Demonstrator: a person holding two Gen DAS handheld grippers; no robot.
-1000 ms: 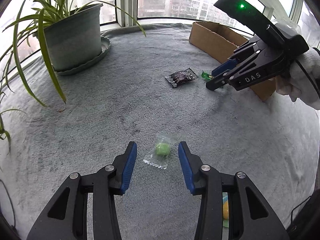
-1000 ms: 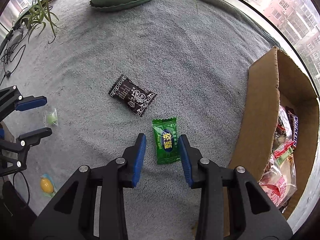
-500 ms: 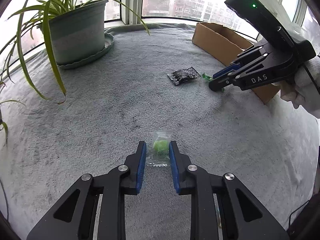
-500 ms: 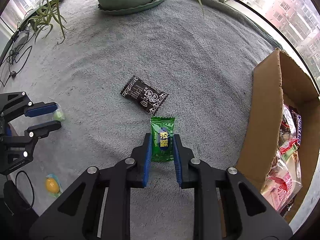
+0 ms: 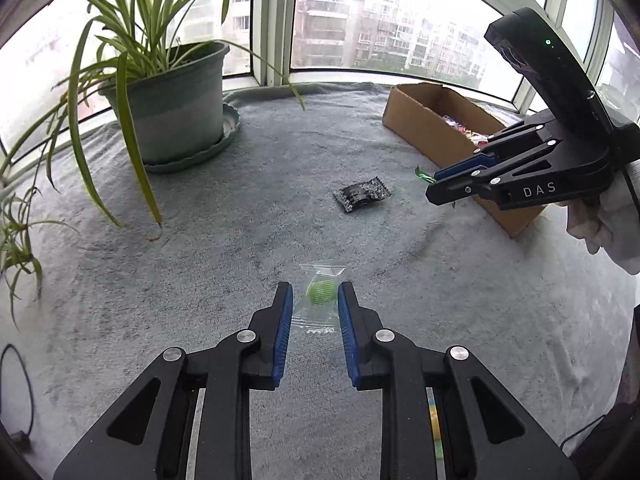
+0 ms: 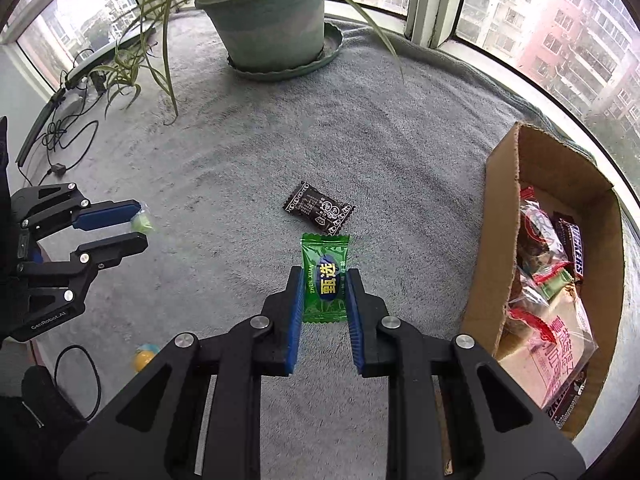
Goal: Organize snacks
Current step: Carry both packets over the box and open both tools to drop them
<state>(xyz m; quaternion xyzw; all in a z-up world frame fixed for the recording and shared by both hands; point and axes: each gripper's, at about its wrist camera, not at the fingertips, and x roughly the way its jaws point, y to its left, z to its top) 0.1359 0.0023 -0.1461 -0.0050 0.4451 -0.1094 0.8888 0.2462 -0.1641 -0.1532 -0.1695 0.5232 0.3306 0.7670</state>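
Two tongs clenched, left [image 5: 311,300] on clear-wrapped green candy [image 5: 319,292], right [image 6: 323,288] on green sweet [image 6: 324,276], box [image 6: 504,208] nearer right.

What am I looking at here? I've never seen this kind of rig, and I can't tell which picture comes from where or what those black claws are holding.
There is no robot. A person holds a hand-operated two-finger clamp in each hand, and each clamp carries a wide-angle camera looking along its fingers.

The left clamp's camera shows the left gripper shut on a clear packet with a green sweet. The right gripper appears at that picture's right edge, held by a white-gloved hand.

The right clamp's camera shows that gripper shut on a green candy packet.

On the grey towel-like cover lie a black snack packet and a small yellow sweet. A potted plant stands near the window. A cardboard box on the right already holds several snacks.
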